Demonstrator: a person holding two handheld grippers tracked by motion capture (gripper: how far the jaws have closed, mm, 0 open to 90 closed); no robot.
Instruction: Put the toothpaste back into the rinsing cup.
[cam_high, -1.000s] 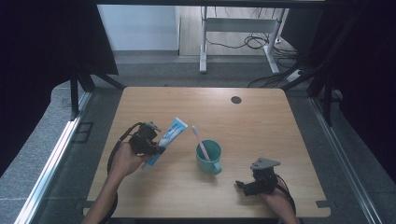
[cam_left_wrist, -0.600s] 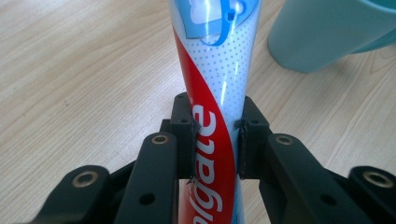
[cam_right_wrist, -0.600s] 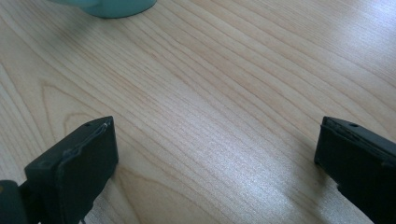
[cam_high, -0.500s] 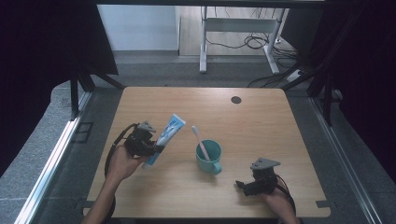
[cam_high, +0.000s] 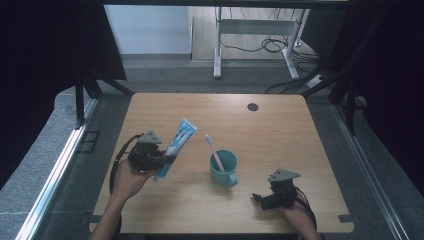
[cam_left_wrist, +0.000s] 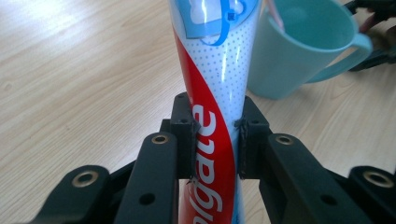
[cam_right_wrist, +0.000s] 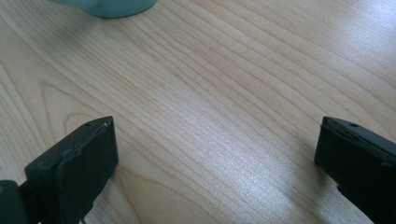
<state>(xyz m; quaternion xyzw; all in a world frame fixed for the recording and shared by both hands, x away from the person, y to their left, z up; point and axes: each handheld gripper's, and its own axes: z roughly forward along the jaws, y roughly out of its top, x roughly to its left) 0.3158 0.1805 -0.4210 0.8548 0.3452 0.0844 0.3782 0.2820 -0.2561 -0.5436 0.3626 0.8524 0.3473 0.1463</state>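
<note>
A blue, white and red toothpaste tube (cam_high: 177, 145) is held up off the table, tilted, by my left gripper (cam_high: 161, 160), which is shut on its lower part. The left gripper view has the tube (cam_left_wrist: 218, 93) clamped between both jaws. To its right a teal mug (cam_high: 224, 169) stands on the table with a white toothbrush (cam_high: 214, 151) leaning in it; the mug (cam_left_wrist: 299, 51) is just past the tube. My right gripper (cam_high: 261, 198) rests low at the front right, jaws wide open (cam_right_wrist: 215, 158) over bare wood, the mug's base (cam_right_wrist: 109, 6) ahead.
The wooden table (cam_high: 280, 135) has a dark round hole cover (cam_high: 252, 107) at its far right. Black frame posts stand at both sides, and a desk leg with cables sits on the floor beyond the far edge.
My left gripper has lifted the toothpaste tube a little and tipped it more upright, shifting slightly left. The right gripper, mug and toothbrush have stayed put.
</note>
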